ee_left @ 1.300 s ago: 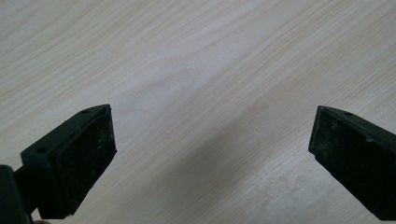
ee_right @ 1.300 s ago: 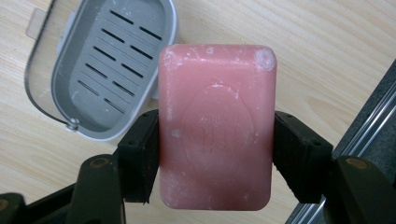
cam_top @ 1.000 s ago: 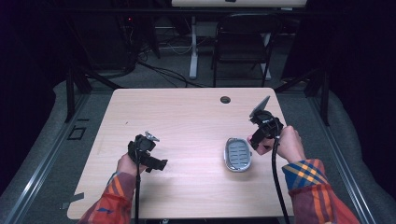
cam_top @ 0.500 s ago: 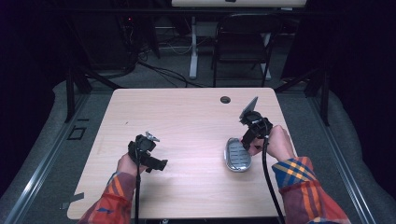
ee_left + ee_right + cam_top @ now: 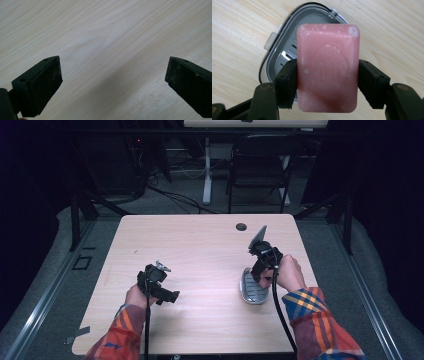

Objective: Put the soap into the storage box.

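Between the two black jaws of the right gripper (image 5: 327,82) sits a pink rectangular bar of soap (image 5: 327,67), clamped by its long sides and held just above the grey slotted soap dish (image 5: 277,58) — over the last second that hand has come in from the table's right edge to hang over the dish. Placing the bar looks imminent, I judge, while the left gripper (image 5: 111,75) rests spread wide above bare pale wooden table (image 5: 200,240) — idle

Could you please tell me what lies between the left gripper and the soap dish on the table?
Only bare wooden tabletop, as the high view shows, separates the left gripper from the soap dish.
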A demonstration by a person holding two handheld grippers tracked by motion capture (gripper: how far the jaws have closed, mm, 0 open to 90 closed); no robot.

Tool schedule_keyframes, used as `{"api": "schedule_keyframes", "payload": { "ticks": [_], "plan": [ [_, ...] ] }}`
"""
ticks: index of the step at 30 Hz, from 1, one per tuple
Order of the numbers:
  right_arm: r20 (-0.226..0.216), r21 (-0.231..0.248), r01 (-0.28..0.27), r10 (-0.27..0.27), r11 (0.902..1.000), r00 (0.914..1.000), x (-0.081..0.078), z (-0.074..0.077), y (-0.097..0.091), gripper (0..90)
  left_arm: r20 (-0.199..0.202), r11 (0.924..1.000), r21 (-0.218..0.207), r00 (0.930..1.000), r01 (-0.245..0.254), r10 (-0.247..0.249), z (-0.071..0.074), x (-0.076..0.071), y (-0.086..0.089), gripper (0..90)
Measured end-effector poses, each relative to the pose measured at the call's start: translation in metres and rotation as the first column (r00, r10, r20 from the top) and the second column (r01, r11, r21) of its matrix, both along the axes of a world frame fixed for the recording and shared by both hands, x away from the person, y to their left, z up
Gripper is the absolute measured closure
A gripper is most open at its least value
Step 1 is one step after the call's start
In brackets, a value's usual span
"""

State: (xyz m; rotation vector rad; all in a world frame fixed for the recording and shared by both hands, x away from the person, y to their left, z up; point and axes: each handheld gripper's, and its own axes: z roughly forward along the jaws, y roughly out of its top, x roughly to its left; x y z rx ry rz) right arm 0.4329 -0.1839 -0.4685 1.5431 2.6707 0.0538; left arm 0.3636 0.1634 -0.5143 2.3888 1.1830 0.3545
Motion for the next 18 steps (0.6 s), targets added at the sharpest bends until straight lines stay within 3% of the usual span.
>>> {"api": "schedule_keyframes", "payload": {
  "ticks": [18],
  "plan": [
    [-0.026, -0.032, 0.009, -0.01, 0.9995, 0.9996, 0.003, -0.018, 0.023, 37.1, -0.001, 1.0, 0.001, 1.0, 0.004, -0.004, 0.0, 0.0, 0.0, 0.7]
  ]
}}
